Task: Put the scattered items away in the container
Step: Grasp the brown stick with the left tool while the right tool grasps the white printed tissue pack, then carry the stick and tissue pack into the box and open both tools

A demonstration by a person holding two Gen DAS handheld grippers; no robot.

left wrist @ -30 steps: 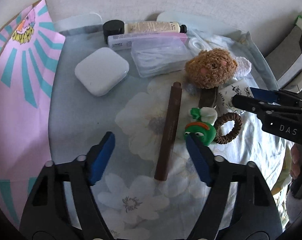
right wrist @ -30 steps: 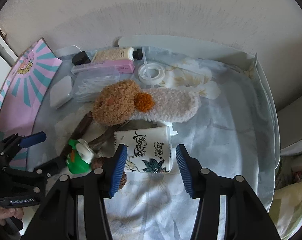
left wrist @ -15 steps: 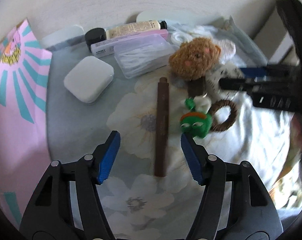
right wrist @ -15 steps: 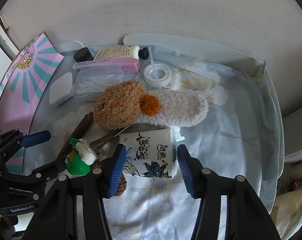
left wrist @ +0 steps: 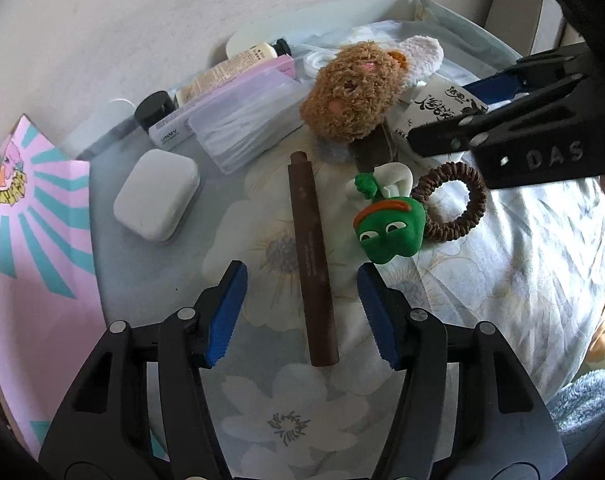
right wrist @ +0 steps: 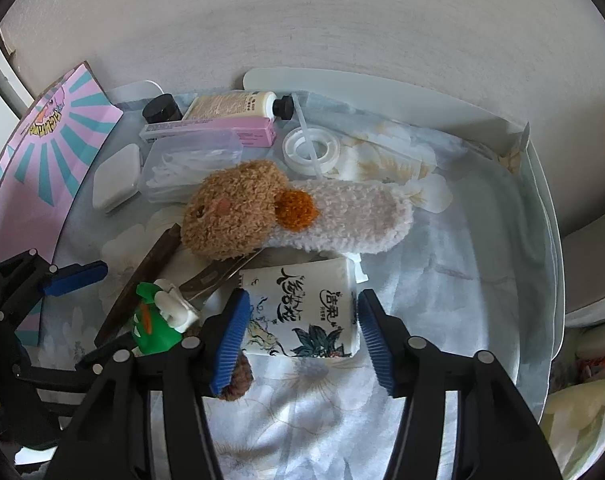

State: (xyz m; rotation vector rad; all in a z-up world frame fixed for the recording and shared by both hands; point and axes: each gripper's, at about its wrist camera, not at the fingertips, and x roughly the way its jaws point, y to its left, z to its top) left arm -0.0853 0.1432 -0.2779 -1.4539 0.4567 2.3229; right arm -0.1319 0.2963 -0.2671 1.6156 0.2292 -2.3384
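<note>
The left gripper (left wrist: 302, 312) stood released, its blue pads either side of the near end of a brown pen (left wrist: 311, 256) lying on the floral cloth (left wrist: 502, 280), not touching it. The right gripper (right wrist: 300, 332) was likewise spread, straddling the tissue pack (right wrist: 306, 312). Just beside the pen lay a green frog toy (left wrist: 390, 232) against a brown hair tie (left wrist: 454, 204). Beyond sat a plush bear (right wrist: 234, 212), a white case (left wrist: 156, 194), and, toward the cloth's far edge, a clear box (left wrist: 246, 128), pink box (right wrist: 210, 132) and lotion tube (right wrist: 234, 106).
</note>
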